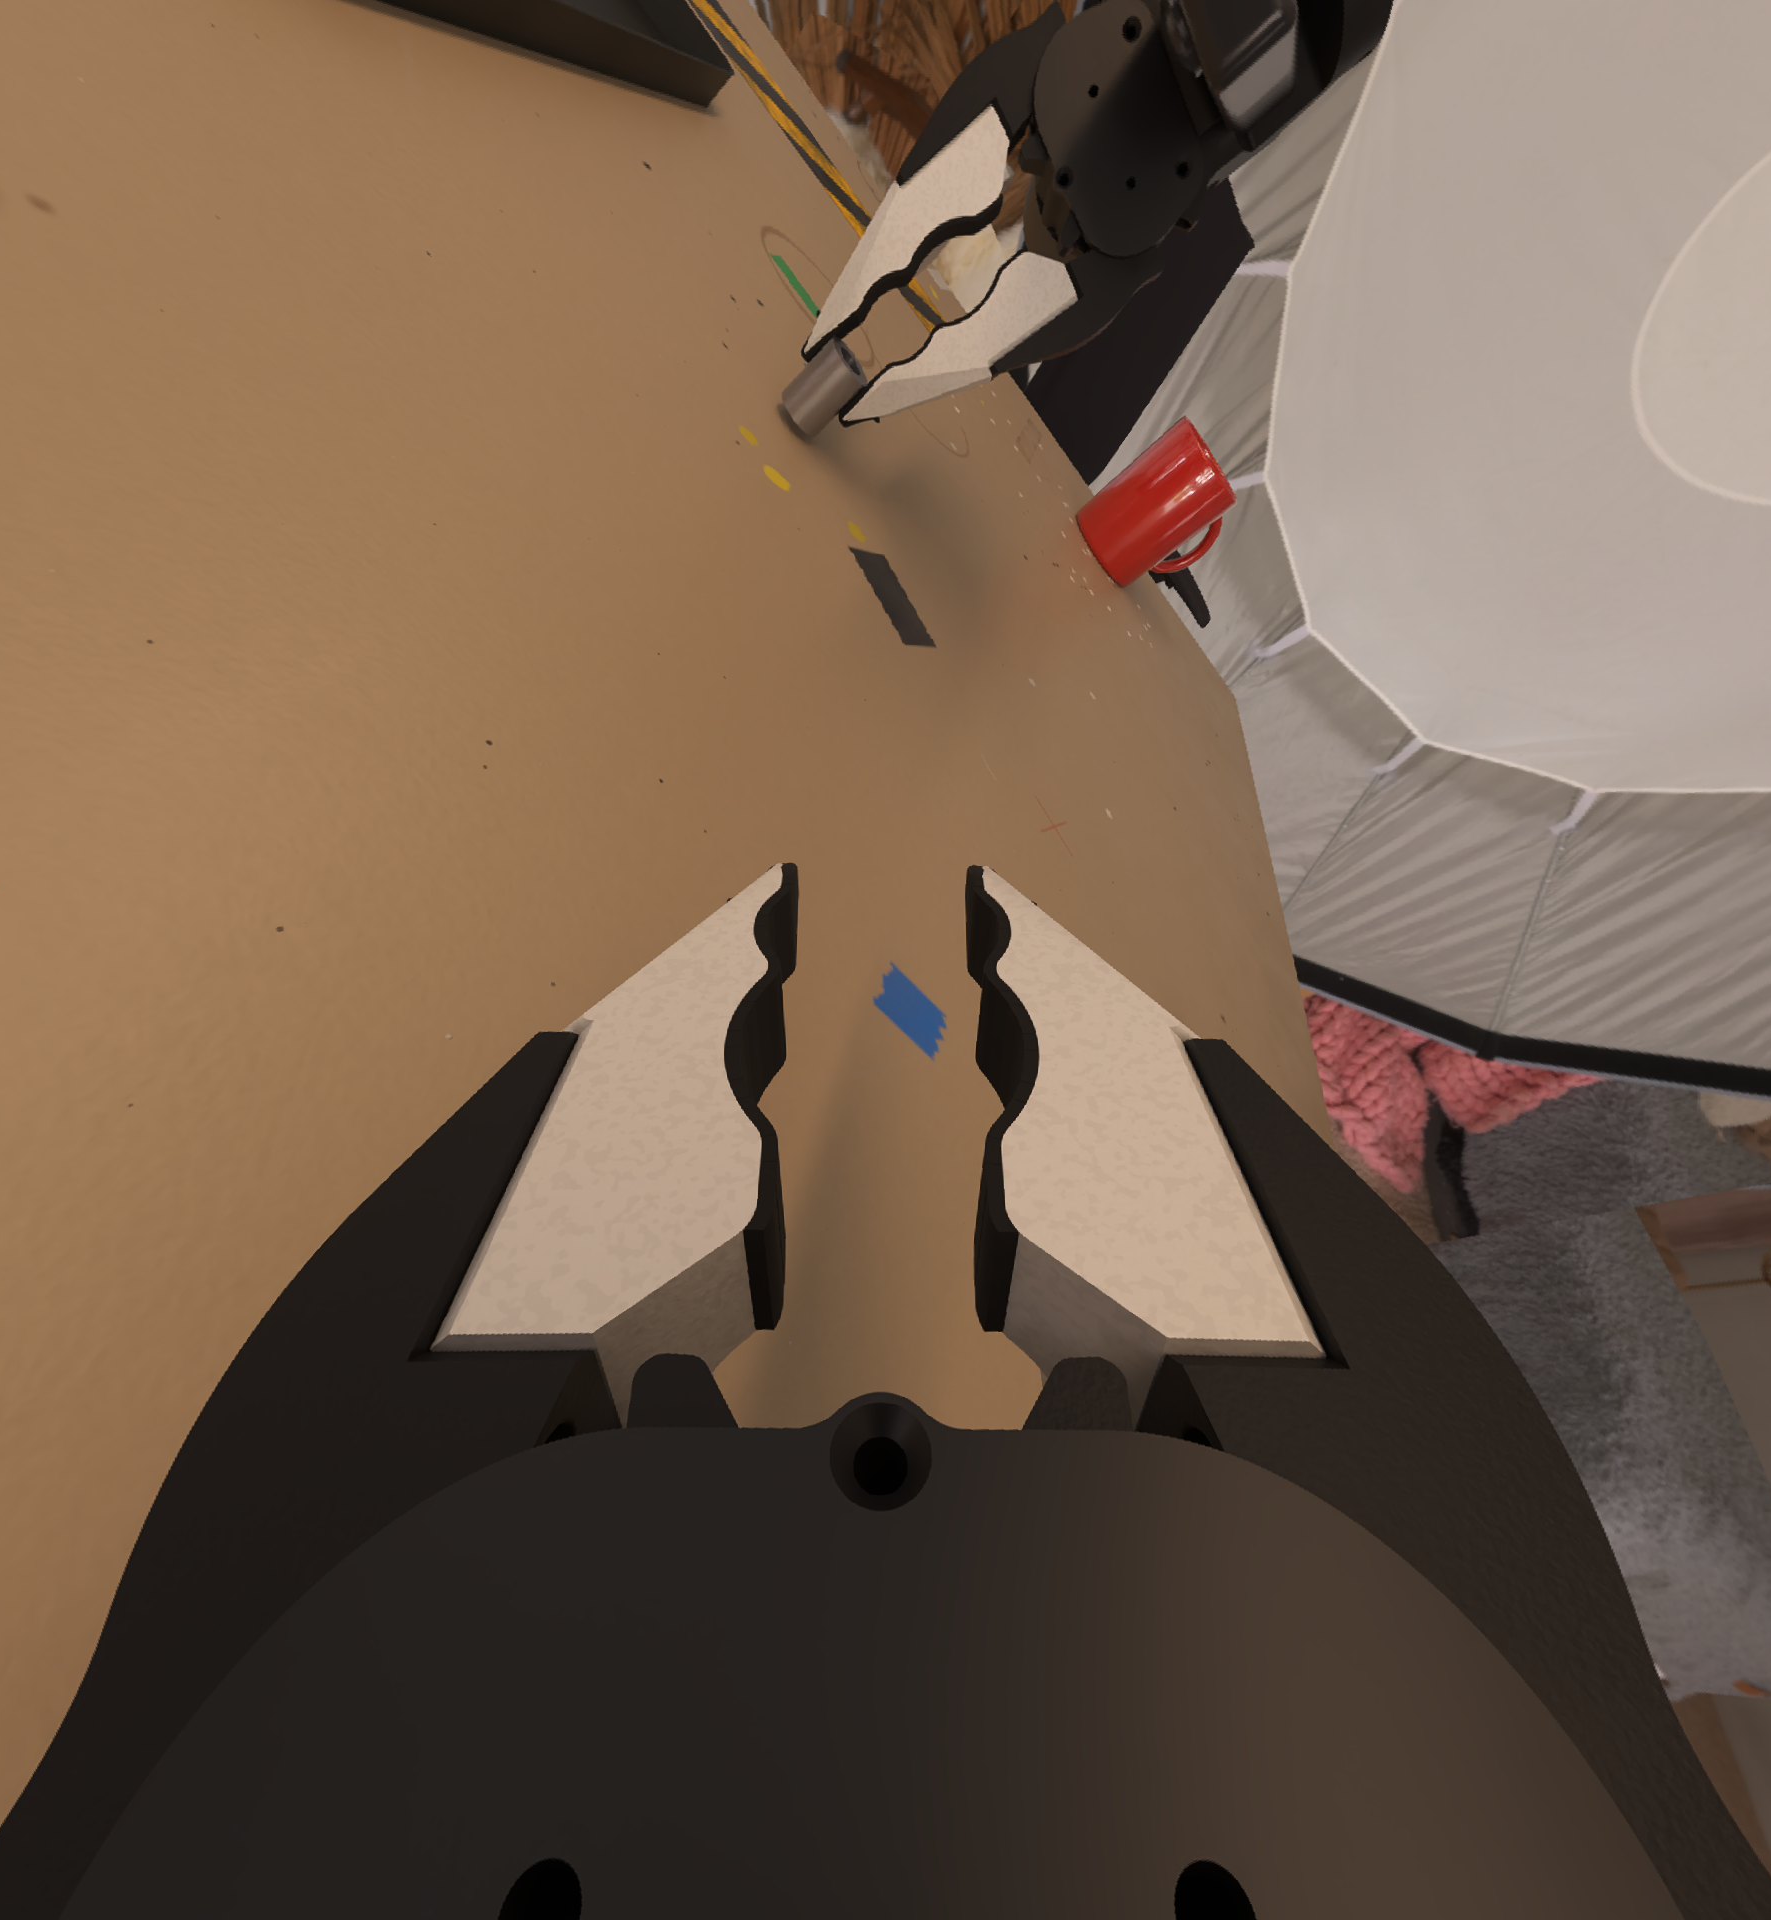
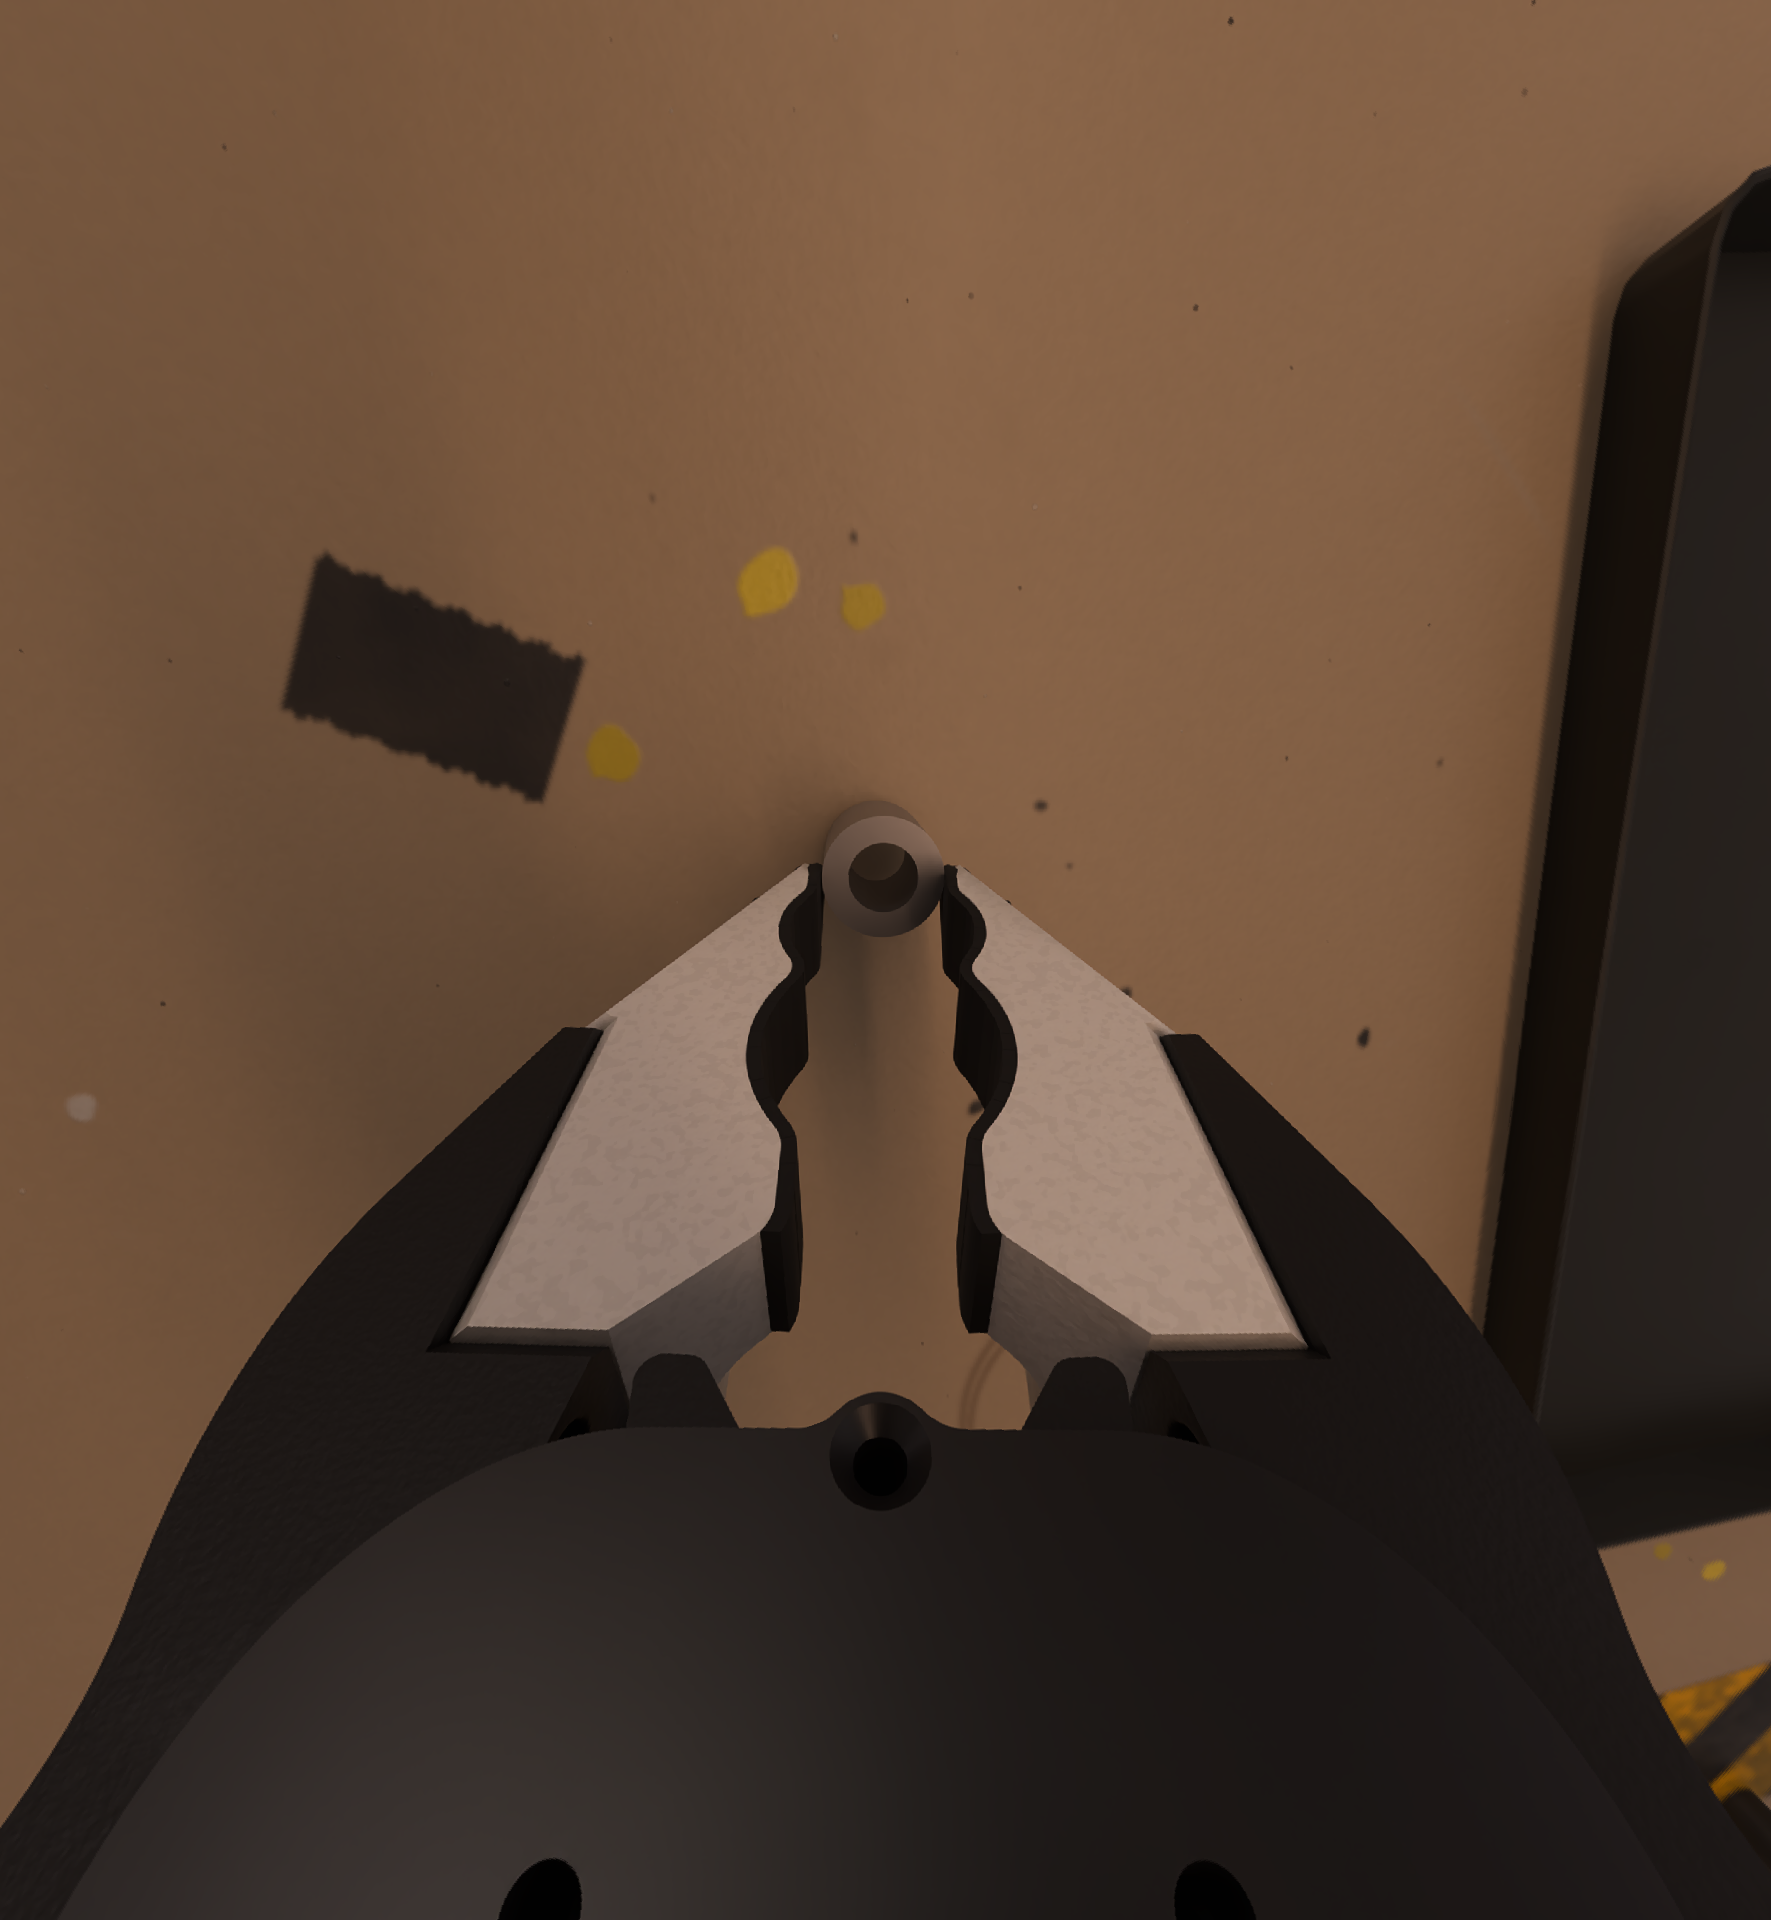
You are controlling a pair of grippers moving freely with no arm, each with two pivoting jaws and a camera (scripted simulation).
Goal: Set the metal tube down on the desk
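Right hand-held gripper (image 2: pixel 881 878) pinches the metal tube (image 2: pixel 882 878) at its very fingertips. Tube's long axis runs straight ahead along the fingers, bore facing the camera. From the left wrist view the tube's (image 1: pixel 821 393) far end appears to meet the tabletop (image 1: pixel 341 623), near yellow spots (image 1: pixel 775 478); contact not certain. Left hand-held gripper (image 1: pixel 881 883) spread, empty, well apart over blue tape (image 1: pixel 910 1008). Judgement: release falls to the right; the tube may topple or roll.
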